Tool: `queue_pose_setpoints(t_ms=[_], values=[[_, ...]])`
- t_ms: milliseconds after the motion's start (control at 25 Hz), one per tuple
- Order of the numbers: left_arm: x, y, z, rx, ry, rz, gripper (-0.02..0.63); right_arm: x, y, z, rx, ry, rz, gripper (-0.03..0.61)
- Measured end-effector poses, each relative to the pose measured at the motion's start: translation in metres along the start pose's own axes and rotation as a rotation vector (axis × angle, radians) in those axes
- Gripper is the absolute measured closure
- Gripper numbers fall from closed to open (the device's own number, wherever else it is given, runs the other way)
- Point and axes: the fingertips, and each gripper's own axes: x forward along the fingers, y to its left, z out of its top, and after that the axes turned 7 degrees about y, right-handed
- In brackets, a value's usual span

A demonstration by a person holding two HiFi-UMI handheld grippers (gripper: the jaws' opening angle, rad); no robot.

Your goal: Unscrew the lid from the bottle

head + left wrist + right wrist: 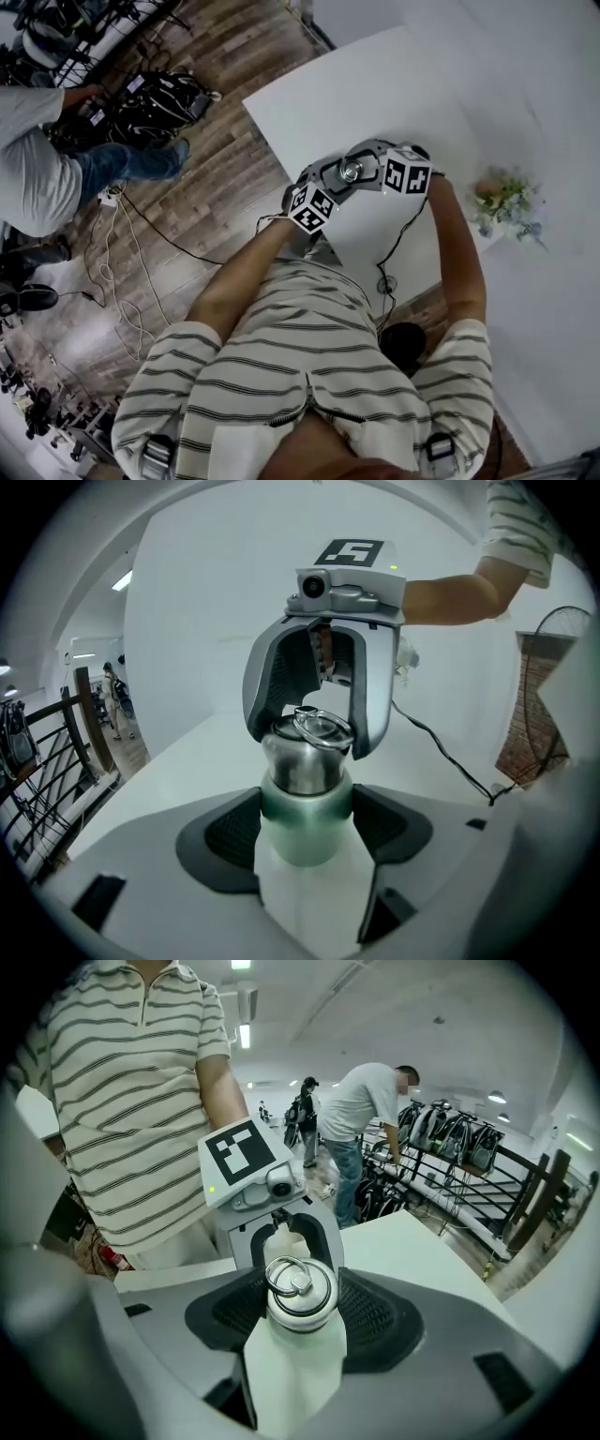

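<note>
Clamped the bottle (305,808) by its body in the left hand-held gripper (306,829), grasped the lid (307,757) just beyond it in the right hand-held gripper (300,1288), and likely needed a square, slip-free twist there.

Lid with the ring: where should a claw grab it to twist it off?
Grip the lid by its round steel wall, squeezing opposite sides, coming from the ring end. The wall is round and bare there, while the left claw holds the bottle below it.

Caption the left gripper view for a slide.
Left gripper clamps the pale green bottle while the right gripper grips its steel ring-topped lid.
</note>
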Motion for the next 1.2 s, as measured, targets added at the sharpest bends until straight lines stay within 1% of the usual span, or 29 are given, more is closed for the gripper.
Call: queue_pose_setpoints(t_ms=[120, 240, 320, 360, 400, 440, 480, 560, 600, 640, 720, 800, 920, 1000, 1080, 1160, 1200], values=[[-0.001, 0.000, -0.001, 0.001, 0.002, -0.002, 0.305, 0.001, 0.001, 0.000, -0.023, 0.030, 0.030, 0.328], [-0.002, -0.001, -0.001, 0.000, 0.005, -0.003, 0.305, 0.001, 0.002, 0.002, -0.027, 0.033, 0.033, 0.328], [-0.002, 0.000, -0.001, 0.002, 0.006, -0.003, 0.305, 0.000, 0.001, 0.003, 0.004, 0.029, 0.015, 0.324], [-0.002, 0.000, -0.001, 0.003, 0.006, -0.003, 0.305, -0.001, 0.000, 0.002, 0.037, 0.022, -0.002, 0.313], [-0.002, 0.000, -0.001, 0.004, 0.006, -0.002, 0.305, -0.003, -0.001, 0.002, 0.082, 0.007, -0.027, 0.268], [-0.002, 0.000, 0.000, 0.004, 0.006, -0.002, 0.305, -0.008, -0.003, 0.004, 0.133, -0.019, -0.060, 0.215], [-0.002, 0.000, 0.000, 0.003, 0.007, -0.001, 0.305, -0.014, -0.005, 0.006, 0.184, -0.055, -0.101, 0.201], [-0.002, 0.000, 0.000, 0.002, 0.009, -0.002, 0.305, -0.025, -0.009, 0.011, 0.283, -0.126, -0.203, 0.201], [-0.002, 0.000, 0.000, 0.002, 0.009, -0.001, 0.305, -0.030, -0.012, 0.010, 0.337, -0.143, -0.263, 0.204], [-0.002, 0.000, -0.001, 0.001, 0.009, 0.000, 0.305, -0.032, -0.014, 0.007, 0.396, -0.146, -0.323, 0.216], [-0.002, 0.000, -0.001, 0.000, 0.010, 0.003, 0.305, -0.030, -0.015, -0.002, 0.523, -0.141, -0.421, 0.207], [-0.001, 0.000, -0.001, 0.000, 0.013, 0.005, 0.305, -0.025, -0.012, -0.005, 0.638, -0.165, -0.490, 0.206], [-0.001, 0.000, -0.001, 0.001, 0.014, 0.004, 0.305, -0.020, -0.009, -0.002, 0.799, -0.238, -0.582, 0.213], [-0.002, 0.000, -0.002, -0.001, 0.014, 0.004, 0.305, -0.019, -0.010, 0.001, 0.876, -0.275, -0.658, 0.234], [-0.002, 0.000, -0.002, -0.002, 0.014, 0.006, 0.305, -0.019, -0.012, 0.001, 0.927, -0.301, -0.723, 0.247], [-0.002, 0.000, -0.001, -0.004, 0.014, 0.007, 0.305, -0.018, -0.014, 0.001, 0.963, -0.320, -0.768, 0.262], [-0.002, 0.000, -0.001, -0.005, 0.014, 0.008, 0.305, -0.018, -0.015, 0.000, 0.976, -0.323, -0.784, 0.285]])
